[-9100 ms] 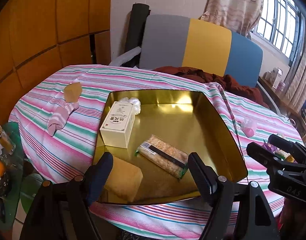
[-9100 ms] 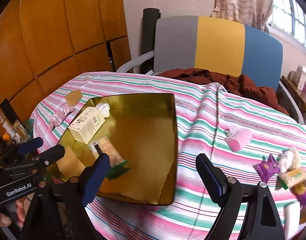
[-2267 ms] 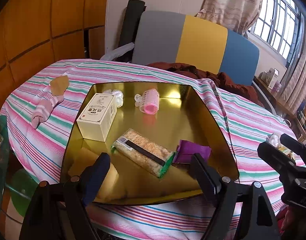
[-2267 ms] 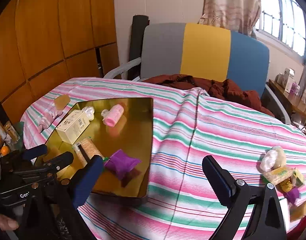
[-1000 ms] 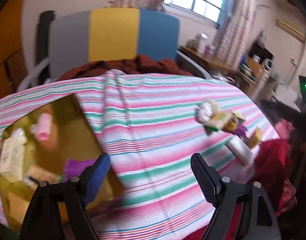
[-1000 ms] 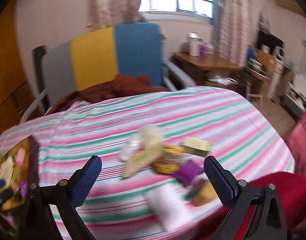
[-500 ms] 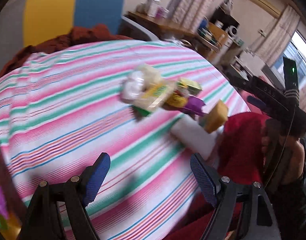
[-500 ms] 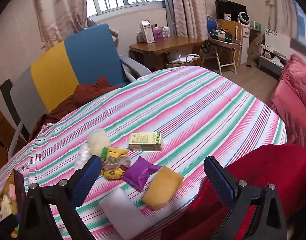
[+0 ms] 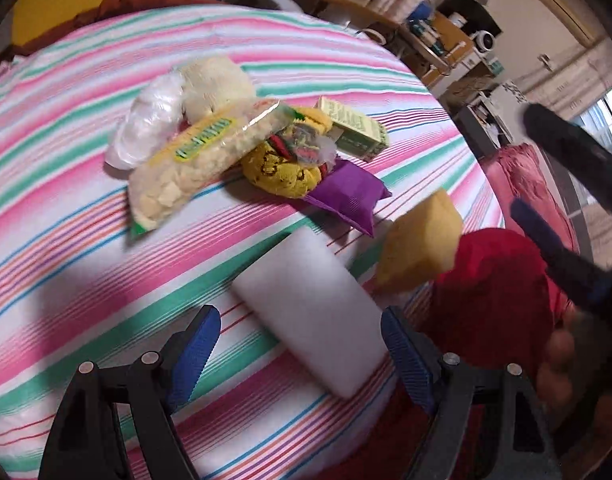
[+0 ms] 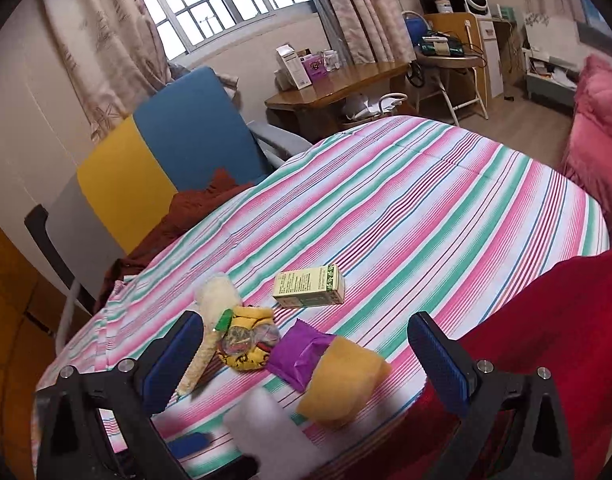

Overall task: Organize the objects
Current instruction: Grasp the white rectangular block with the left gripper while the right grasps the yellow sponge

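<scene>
Both tongs gape empty; left tongs (image 9: 296, 350) over white foam block (image 9: 309, 312)

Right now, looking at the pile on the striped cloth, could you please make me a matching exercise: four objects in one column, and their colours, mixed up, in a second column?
Objects:
1. foam block
2. sponge
3. small pouch
4. small carton

Colours:
A. purple
B. pale green and cream
C. white
D. yellow-orange

Right pairs: 1-C, 2-D, 3-A, 4-B.

The foam block lies nearest the open left hand-held gripper, which holds nothing.
</scene>
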A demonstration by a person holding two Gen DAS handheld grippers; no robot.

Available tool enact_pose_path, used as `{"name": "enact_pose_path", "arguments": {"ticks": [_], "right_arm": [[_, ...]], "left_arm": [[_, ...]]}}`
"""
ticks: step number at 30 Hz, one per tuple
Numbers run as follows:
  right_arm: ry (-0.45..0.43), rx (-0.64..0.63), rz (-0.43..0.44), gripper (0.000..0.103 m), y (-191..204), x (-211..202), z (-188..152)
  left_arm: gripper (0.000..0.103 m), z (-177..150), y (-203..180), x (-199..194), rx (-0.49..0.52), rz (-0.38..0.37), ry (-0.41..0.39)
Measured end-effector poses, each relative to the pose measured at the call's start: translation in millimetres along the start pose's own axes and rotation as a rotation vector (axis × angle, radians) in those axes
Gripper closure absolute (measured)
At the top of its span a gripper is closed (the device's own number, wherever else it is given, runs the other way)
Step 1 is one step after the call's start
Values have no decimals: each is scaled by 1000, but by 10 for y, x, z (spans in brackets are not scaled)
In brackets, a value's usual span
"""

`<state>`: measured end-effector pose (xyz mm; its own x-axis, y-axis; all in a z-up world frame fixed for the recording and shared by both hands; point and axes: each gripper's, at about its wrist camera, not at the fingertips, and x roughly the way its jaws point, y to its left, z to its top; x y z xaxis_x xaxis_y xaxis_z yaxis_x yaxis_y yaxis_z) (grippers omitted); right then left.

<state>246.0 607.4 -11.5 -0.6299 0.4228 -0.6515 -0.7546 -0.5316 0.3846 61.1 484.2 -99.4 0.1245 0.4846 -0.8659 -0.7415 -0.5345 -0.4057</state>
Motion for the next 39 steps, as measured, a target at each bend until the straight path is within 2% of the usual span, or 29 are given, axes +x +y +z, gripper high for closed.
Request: {"name": "enact_pose_path", "arguments": {"ticks": [5, 9, 11, 17, 22, 25, 36, 39], "right_arm": [[-21, 27, 49, 0, -51, -14, -5], [-26, 38, 69, 0, -66, -20, -4], [-25, 40, 72, 0, -64, -20, -7], [-17, 49, 83, 0, -77, -15, -9], [3, 53, 74, 0, -88, 17, 4], [24, 48, 70, 0, -82, 46, 5], [90, 39, -4, 0, -54, 154, 13], [121, 32, -36, 0, -37, 205, 18]], "left_arm": [[19, 103, -34, 126, -72, 27, 1], [18, 179, -134, 237, -66, 76, -3], [18, 168, -200, 263, -30, 115, -9], [21, -26, -342, 285, 238, 195, -15], [28, -162, -201, 157, 282, 165, -22], [28, -291, -87, 57, 314, 163, -27], [29, -841, 643, -514, 274, 140, -87], [29, -873, 681, -564, 271, 132, -105]]}}
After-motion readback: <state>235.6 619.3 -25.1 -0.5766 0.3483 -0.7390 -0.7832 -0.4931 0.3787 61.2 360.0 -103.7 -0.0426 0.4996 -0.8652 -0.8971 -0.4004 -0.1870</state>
